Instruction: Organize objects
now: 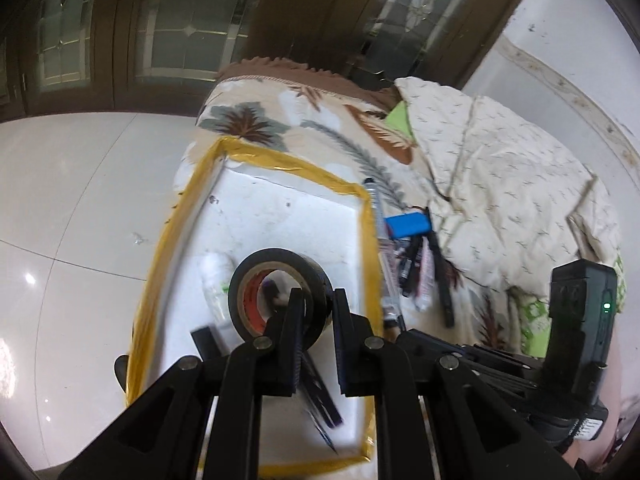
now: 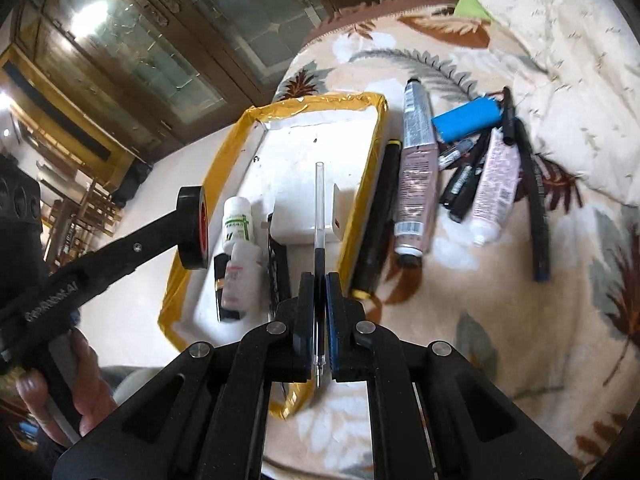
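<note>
Nearest, right gripper [image 2: 319, 280]: jaws pressed together on a clear pen [image 2: 319, 216], which runs toward 12 o'clock over the near rim of the yellow-taped white tray [image 2: 362, 208]. At 9 o'clock of it, left gripper [image 1: 316, 300]: jaws pinching the wall of a black tape roll [image 1: 280, 276], held above the tray's left half. Inside the tray lie a white bottle [image 2: 237, 220], a smaller bottle [image 2: 236, 280] and a white adapter block [image 2: 308, 220]. Farther, at 1 to 2 o'clock on the patterned blanket [image 2: 500, 320]: two tubes [image 2: 414, 168], a blue case [image 2: 466, 122] and dark markers [image 2: 464, 184], still unsorted. Step in hand, as judged: carrying both items to the tray. Next move calls for lowering each clear of the bottles before the jaws spread
</note>
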`<state>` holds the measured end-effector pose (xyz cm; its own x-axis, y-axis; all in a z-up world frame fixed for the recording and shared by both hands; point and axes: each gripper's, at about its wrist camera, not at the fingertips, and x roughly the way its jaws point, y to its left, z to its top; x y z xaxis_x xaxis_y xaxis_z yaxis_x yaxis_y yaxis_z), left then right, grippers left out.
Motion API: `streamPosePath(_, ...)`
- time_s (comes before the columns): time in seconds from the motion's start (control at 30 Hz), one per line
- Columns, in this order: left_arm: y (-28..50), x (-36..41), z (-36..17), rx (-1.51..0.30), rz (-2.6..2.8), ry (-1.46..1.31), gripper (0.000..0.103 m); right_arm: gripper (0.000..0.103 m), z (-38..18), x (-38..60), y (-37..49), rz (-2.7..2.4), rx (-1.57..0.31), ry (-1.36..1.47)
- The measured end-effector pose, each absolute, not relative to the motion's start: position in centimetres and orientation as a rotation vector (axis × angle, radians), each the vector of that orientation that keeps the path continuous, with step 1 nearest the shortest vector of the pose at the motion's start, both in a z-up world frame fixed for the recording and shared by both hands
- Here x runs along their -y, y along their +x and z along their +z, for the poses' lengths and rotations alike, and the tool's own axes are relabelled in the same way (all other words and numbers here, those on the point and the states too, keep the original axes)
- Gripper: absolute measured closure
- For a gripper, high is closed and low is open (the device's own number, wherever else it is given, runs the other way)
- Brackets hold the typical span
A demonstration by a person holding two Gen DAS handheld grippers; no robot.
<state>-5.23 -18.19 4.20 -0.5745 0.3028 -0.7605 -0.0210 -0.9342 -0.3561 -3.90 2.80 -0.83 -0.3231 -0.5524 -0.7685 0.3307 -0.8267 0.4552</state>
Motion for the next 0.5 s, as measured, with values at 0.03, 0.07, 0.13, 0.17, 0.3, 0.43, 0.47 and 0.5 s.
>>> streamPosePath(0.03, -5.7, 18.3, 3.9, 0.468, 2.590, -1.356, 0.091, 0.098, -0.9, -2.4, -4.3, -2.173, 0.283, 1.383)
streamPosePath(0.07, -6.0, 18.4, 3.7, 0.474, 2.582, -1.366, 0.091, 0.098, -1.0, -2.0, -4.7, -2.186, 0.270, 1.385)
streamPosePath(0.13, -6.7, 18.2, 3.3, 0.436, 2.599, -1.362, 0.091, 0.098, -1.3, -1.5, -5.7, -2.186, 0.271, 1.398)
streamPosePath(0.17, -7.0, 18.2, 3.1, 0.422, 2.607, -1.370, 0.091, 0.098, -1.3, -1.3, -6.0, -2.200, 0.259, 1.398)
streamPosePath(0.3, -8.1, 17.8, 2.1, 0.399, 2.602, -1.383, 0.091, 0.098, -1.7, -0.7, -7.6, -2.212, 0.263, 1.422)
streamPosePath(0.43, -8.6, 18.2, 1.1, 0.473, 2.580, -1.389, 0.091, 0.098, -2.2, 0.0, -8.4, -2.218, 0.249, 1.439)
streamPosePath(0.47, -8.7, 18.3, 0.9, 0.480, 2.576, -1.388, 0.091, 0.098, -2.3, 0.2, -8.6, -2.225, 0.239, 1.445)
streamPosePath(0.5, -8.8, 18.3, 0.8, 0.484, 2.575, -1.390, 0.091, 0.098, -2.5, 0.3, -8.7, -2.232, 0.226, 1.453)
